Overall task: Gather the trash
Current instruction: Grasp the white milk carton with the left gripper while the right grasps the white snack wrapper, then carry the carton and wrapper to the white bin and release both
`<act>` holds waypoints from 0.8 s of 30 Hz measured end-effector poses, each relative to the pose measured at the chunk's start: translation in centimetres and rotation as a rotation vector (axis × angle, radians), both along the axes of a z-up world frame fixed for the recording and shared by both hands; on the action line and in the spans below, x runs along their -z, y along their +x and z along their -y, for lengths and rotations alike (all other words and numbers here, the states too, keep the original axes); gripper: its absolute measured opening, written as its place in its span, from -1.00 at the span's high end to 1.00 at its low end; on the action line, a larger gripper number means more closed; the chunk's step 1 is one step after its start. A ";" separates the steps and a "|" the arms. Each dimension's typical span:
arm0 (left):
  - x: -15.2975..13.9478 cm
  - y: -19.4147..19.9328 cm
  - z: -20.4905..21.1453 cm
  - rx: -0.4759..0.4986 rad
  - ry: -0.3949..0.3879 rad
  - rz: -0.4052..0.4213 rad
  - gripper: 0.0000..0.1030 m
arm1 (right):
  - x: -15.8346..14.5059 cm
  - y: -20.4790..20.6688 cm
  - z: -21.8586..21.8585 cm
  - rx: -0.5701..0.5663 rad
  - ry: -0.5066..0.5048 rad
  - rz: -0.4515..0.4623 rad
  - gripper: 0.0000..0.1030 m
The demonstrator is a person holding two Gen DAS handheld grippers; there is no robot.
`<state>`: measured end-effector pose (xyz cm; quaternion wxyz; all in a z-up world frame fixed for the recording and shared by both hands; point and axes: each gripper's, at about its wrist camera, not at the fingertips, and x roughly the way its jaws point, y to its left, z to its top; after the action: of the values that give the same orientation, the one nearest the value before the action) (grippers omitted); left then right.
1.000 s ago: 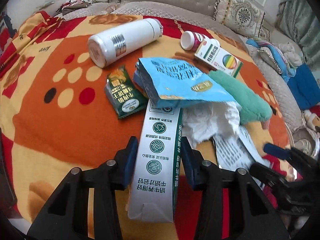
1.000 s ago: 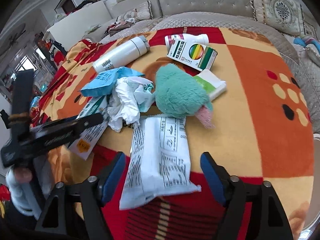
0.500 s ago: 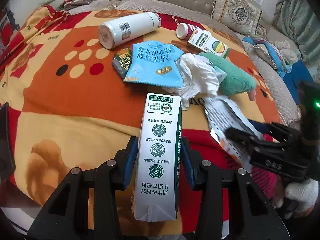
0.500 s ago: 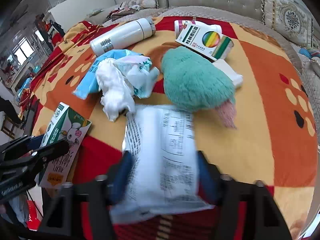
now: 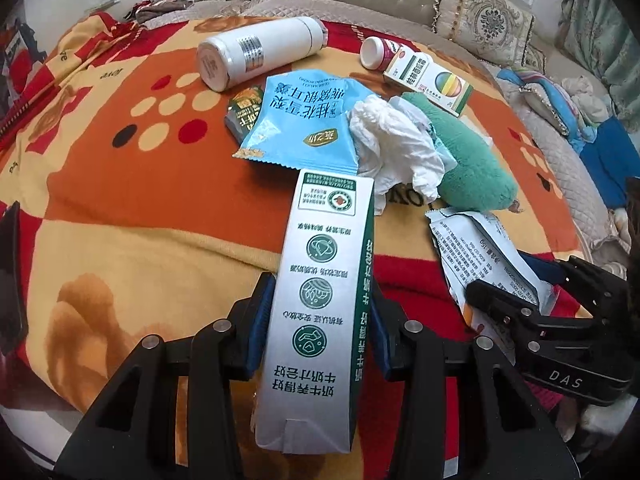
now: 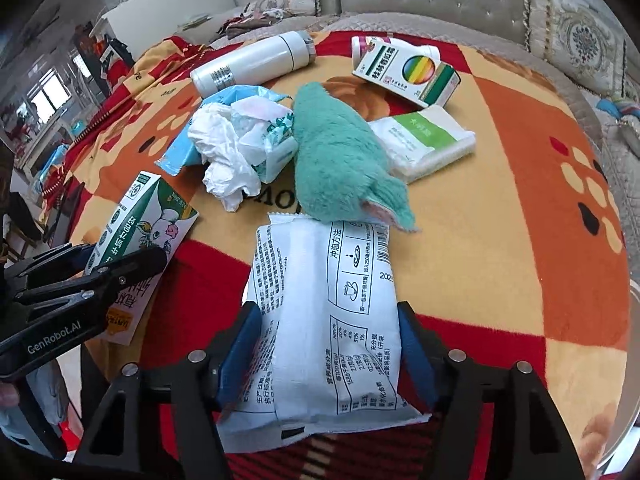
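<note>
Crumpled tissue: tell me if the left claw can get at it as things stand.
Probably not. The left claw is shut on the milk carton, so its jaws are full. The tissue lies just beyond the carton's far end, uncovered on top.

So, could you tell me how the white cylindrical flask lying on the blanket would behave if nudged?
The white cylindrical flask lies on its side, so it would probably roll. The soft patterned blanket may slow it. Its smooth, rigid-looking shell suggests it could slip in a tool's pads.
</note>
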<state>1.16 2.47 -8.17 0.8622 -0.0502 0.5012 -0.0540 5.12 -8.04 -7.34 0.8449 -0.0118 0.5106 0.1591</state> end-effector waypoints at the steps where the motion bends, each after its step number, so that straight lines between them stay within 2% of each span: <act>1: 0.0 -0.1 0.0 -0.001 -0.001 0.002 0.21 | 0.0 -0.1 0.1 -0.003 0.000 0.005 -0.28; 5: -0.6 -0.6 0.3 0.006 0.002 0.024 0.22 | -0.3 -0.7 0.7 0.005 0.023 0.016 -0.05; 12: -2.1 -2.3 1.9 0.047 0.002 0.054 0.22 | -1.5 -2.9 2.2 -0.005 0.069 0.041 -0.02; 18: -3.3 -3.0 4.5 0.097 0.006 0.079 0.22 | -2.8 -4.2 4.9 0.052 0.103 0.074 -0.02; 24: -3.7 -2.9 7.9 0.159 -0.006 0.088 0.22 | -3.6 -5.0 7.6 0.113 0.095 0.094 -0.02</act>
<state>-1.74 -5.45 -4.44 0.8761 -0.0105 0.4653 -0.1259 0.12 -15.63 -3.77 0.8751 0.0497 0.4623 0.1342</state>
